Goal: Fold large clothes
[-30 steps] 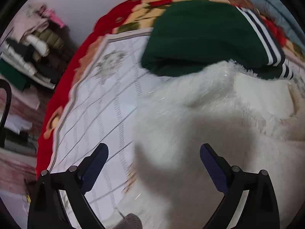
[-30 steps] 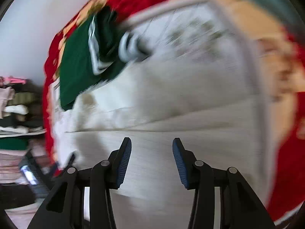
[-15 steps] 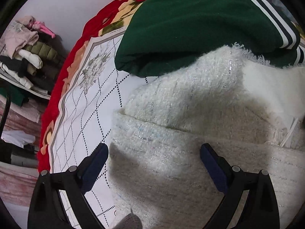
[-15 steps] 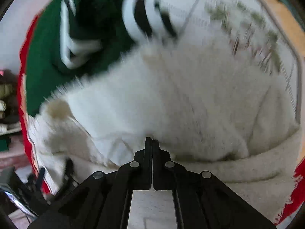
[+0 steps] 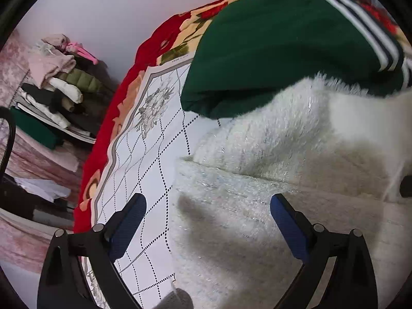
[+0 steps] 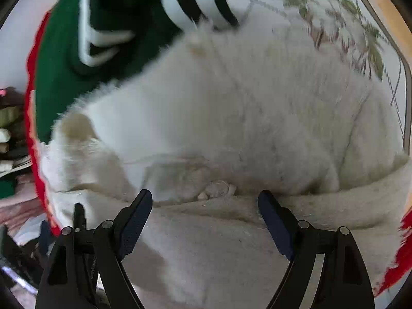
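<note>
Right hand-held gripper [image 6: 204, 221]: shut half a second ago, jaws now opening wide, nothing between them. White fluffy garment [image 6: 231, 118] released, lying folded on bed at 12 o'clock. Left hand-held gripper [image 5: 206, 225]: wide, empty. Fold judged placed.

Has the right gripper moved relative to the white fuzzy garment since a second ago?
Yes. The right gripper has come closer to the white garment, toward the green sweater; its jaws are opening, nothing between them.

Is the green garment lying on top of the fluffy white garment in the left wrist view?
No, the white garment has its fuzzy edge overlapping the green garment, which lies behind it on the patterned bedspread.
</note>
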A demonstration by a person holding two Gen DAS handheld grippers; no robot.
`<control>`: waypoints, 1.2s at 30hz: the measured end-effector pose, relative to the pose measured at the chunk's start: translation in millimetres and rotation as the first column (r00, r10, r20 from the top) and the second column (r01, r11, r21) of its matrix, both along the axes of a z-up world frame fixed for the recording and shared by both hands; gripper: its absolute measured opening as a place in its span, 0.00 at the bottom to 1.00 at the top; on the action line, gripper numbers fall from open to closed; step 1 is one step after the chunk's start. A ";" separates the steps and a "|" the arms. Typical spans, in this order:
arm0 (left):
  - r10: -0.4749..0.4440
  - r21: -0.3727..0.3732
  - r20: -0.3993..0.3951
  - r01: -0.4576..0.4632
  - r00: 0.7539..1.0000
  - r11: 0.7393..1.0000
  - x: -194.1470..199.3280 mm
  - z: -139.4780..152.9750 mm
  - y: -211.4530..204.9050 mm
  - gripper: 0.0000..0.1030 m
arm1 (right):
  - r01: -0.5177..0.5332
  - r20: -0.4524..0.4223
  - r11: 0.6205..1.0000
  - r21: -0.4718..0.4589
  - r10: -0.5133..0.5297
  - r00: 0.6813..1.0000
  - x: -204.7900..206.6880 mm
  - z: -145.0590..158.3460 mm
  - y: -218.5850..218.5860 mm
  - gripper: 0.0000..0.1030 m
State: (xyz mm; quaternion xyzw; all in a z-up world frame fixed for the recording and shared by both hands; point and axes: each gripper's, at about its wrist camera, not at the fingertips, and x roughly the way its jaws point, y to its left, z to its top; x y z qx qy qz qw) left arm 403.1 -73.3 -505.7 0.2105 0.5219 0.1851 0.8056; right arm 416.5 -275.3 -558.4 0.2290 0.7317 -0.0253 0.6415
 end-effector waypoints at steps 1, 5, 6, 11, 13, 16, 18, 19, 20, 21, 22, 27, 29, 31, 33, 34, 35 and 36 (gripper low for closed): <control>0.005 0.015 -0.011 -0.005 1.000 1.000 1.9 -6.8 -0.8 0.96 | -0.003 -0.003 0.999 -0.036 0.003 1.000 0.0 -6.9 3.6 0.79; 0.003 0.037 -0.011 -0.003 1.000 0.999 3.7 -11.9 0.6 0.96 | -0.014 0.032 0.983 -0.181 0.020 0.999 4.8 -11.5 19.2 0.40; 0.002 0.039 -0.009 -0.002 1.000 0.999 2.6 -10.9 0.5 0.96 | -0.023 0.033 0.980 -0.198 0.030 0.999 7.3 -9.0 24.3 0.35; 0.010 0.014 -0.002 -0.010 1.000 1.000 -1.9 1.3 5.3 0.96 | 0.071 0.093 0.988 -0.136 -0.058 0.994 3.4 9.5 17.3 0.18; 0.018 0.002 0.007 -0.018 1.000 1.000 -1.5 6.7 8.8 0.96 | 0.125 0.128 0.988 -0.091 -0.113 0.985 -2.0 24.4 3.3 0.18; 0.037 -0.017 0.009 -0.037 0.999 0.999 1.4 10.2 14.2 0.96 | 0.181 0.184 0.983 -0.037 -0.172 0.968 -2.4 44.5 -1.7 0.17; 0.045 -0.026 0.009 -0.045 0.999 0.999 2.9 11.2 16.5 0.96 | 0.187 0.212 0.982 -0.029 -0.177 0.961 1.8 52.0 -4.4 0.17; 0.050 -0.028 0.013 -0.049 0.999 0.998 3.9 13.0 18.7 0.96 | 0.187 0.218 0.982 -0.023 -0.178 0.960 4.7 52.5 -5.9 0.17; 0.053 -0.028 0.015 -0.052 0.998 0.998 4.2 13.7 19.8 0.96 | 0.190 0.218 0.982 -0.018 -0.181 0.959 8.9 50.0 0.8 0.17; 0.056 -0.029 0.018 -0.055 0.998 0.998 4.7 15.1 21.4 0.96 | 0.182 0.213 0.983 -0.018 -0.174 0.961 13.1 45.3 0.6 0.18; 0.063 -0.036 0.020 -0.062 0.998 0.997 4.8 18.0 24.6 0.96 | 0.157 0.190 0.988 -0.011 -0.152 0.970 13.8 36.4 9.2 0.20; 0.092 -0.069 0.044 -0.089 0.995 0.994 -15.2 37.9 51.2 0.96 | 0.074 0.137 0.988 0.136 -0.092 0.986 -2.0 32.3 -1.7 0.41; 0.117 -0.066 0.044 -0.114 0.992 0.991 -30.5 42.9 67.4 0.96 | 0.008 0.189 0.988 0.155 -0.038 0.981 -25.4 63.0 -5.7 0.54; 0.157 -0.071 0.018 -0.155 0.987 0.985 -51.7 42.6 86.5 0.96 | -0.039 0.202 0.977 0.209 -0.004 0.979 -53.0 78.5 -1.1 0.57; 0.190 -0.076 -0.023 -0.192 0.981 0.979 -71.0 37.2 101.3 0.96 | -0.098 0.149 0.946 0.308 0.054 0.987 -85.7 72.4 15.1 0.57; 0.211 -0.074 -0.052 -0.214 0.976 0.974 -84.2 31.3 109.3 0.96 | -0.109 0.109 0.931 0.349 0.075 0.991 -100.7 65.2 16.2 0.57; 0.219 -0.069 -0.067 -0.223 0.973 0.972 -91.3 27.4 112.9 0.96 | -0.116 0.058 0.914 0.390 0.101 0.993 -117.0 51.2 26.9 0.57; 0.228 -0.061 -0.086 -0.234 0.970 0.970 -100.5 21.1 115.9 0.96 | -0.123 -0.002 0.896 0.427 0.137 0.991 -133.6 32.4 40.3 0.57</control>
